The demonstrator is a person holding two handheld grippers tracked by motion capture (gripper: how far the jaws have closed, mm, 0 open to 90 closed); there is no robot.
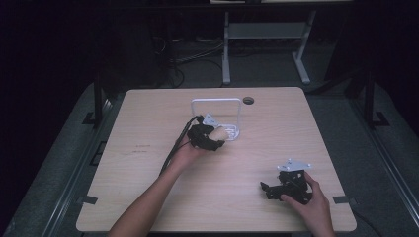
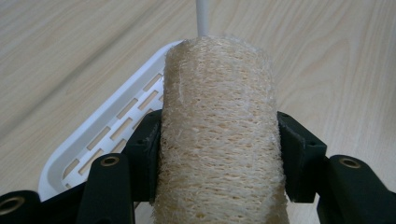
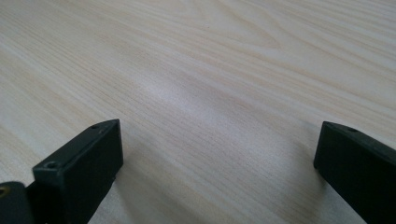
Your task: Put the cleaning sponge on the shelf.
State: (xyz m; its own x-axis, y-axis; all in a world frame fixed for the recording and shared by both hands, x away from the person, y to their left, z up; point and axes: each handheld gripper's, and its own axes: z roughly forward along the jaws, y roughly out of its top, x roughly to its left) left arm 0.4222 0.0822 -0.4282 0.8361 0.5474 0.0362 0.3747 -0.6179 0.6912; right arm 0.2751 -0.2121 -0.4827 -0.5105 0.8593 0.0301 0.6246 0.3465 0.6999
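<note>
A beige loofah roll [image 2: 219,130] sits clamped between the jaws of my left gripper [image 1: 213,137], which is shut on it. The loofah [image 1: 220,134] hangs over the near edge of a white slotted tray [image 2: 100,140]. That tray [image 1: 234,132] is the base of a small white rack with a tall wire hoop [image 1: 216,101] at mid-table. My right gripper [image 1: 269,188] rests low at the table's near right, held in a hand. Its jaws stand wide apart over bare wood, with one fingertip [image 3: 84,161] at the left.
The light wooden table [image 1: 148,148] has a round cable hole [image 1: 248,100] near its far edge. Beyond it stands another table's white frame [image 1: 226,49] with cables on the dark floor. Open tabletop lies between the two grippers.
</note>
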